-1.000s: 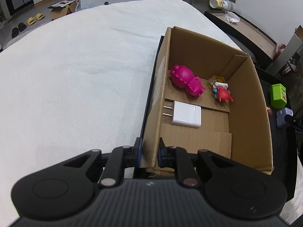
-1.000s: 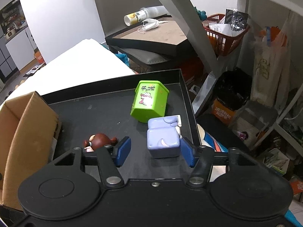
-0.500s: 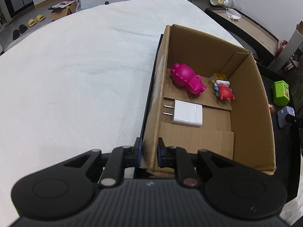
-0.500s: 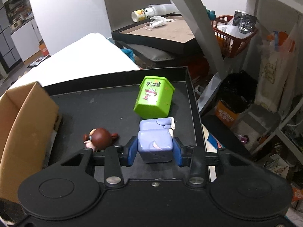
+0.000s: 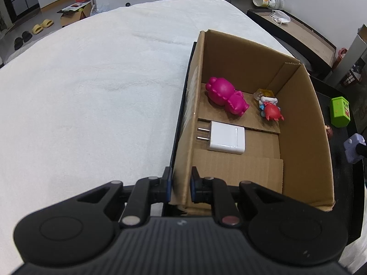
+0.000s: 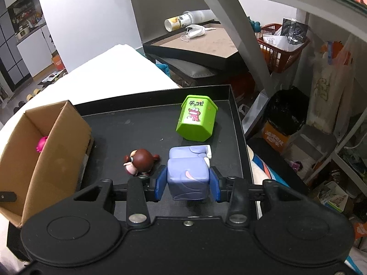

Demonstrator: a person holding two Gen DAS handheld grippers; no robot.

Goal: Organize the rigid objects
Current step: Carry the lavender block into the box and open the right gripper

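One lilac cube toy [image 6: 188,178] between right tongs [image 6: 188,180], seemingly lifted.

bright even indoor light | soft shadows | sharp focus | fisheye-curved edges

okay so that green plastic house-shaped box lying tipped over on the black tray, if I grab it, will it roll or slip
The green plastic house-shaped box looks rigid, so it should probably keep its shape in a grip. Its flat faceted sides suggest it would slide or rock on the black tray rather than roll. The glossy surface may be somewhat slippery.
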